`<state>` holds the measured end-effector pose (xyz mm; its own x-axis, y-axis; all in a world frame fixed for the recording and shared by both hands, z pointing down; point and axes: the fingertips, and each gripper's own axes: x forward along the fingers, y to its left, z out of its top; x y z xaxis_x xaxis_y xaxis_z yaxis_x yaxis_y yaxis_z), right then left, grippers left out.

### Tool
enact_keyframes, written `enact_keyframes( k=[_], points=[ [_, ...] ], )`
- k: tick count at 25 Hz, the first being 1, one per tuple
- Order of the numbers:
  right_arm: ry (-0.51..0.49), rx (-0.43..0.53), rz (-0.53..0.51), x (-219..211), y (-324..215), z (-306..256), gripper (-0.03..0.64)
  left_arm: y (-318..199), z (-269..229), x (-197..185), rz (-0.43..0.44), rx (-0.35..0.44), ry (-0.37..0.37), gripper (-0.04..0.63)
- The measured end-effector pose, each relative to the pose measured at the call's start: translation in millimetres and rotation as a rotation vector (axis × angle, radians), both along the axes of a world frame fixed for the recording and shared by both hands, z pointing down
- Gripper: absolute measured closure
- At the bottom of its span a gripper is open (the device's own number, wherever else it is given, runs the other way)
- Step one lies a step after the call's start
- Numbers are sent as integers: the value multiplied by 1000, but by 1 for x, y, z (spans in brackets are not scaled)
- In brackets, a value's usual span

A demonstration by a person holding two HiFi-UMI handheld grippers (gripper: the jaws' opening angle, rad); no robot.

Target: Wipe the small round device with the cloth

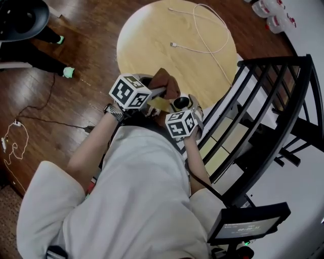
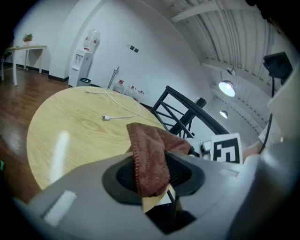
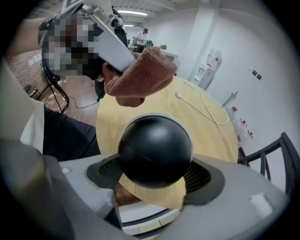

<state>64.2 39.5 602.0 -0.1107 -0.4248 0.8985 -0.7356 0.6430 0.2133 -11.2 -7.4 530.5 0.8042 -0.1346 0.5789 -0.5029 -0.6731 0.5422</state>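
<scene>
A small round black device [image 3: 154, 150] sits clamped between the jaws of my right gripper [image 1: 183, 107], and in the head view the device [image 1: 180, 103] shows just beyond the marker cube. My left gripper [image 1: 152, 98] is shut on a brown cloth [image 2: 151, 159], which hangs bunched from its jaws. Seen from the head, the cloth [image 1: 166, 83] rises just left of the device, close to it but not clearly touching. In the right gripper view the cloth [image 3: 138, 77] hovers above and left of the black ball.
A round wooden table [image 1: 152, 45] lies beyond both grippers, with a white cable [image 1: 202, 45] looped on its far half. A black slatted chair [image 1: 268, 111] stands at the right, white bottles [image 1: 273, 15] beyond it. A dark tablet on a stand [image 1: 248, 222] is near right.
</scene>
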Motion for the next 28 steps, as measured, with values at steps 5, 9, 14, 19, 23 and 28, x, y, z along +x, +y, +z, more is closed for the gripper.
enact_keyframes(
  k=[5,9,14,19,23,28],
  points=[
    [-72,89,-172,3,3,-10,239,2,-13,11,8,-52,87,453],
    [-125,102,-330,2,6,-7,239,16,-13,24,60,-106,113,453],
    [-189,105,-463,-7,5,-8,267,29,1,35,65,-145,68,453],
    [-218,100,-460,-9,5,-10,272,29,4,36,62,-156,61,453],
    [-223,98,-453,-11,7,-11,272,27,7,33,51,-186,64,453],
    [-220,95,-447,-10,9,-12,272,26,14,30,32,-224,54,454]
  ],
)
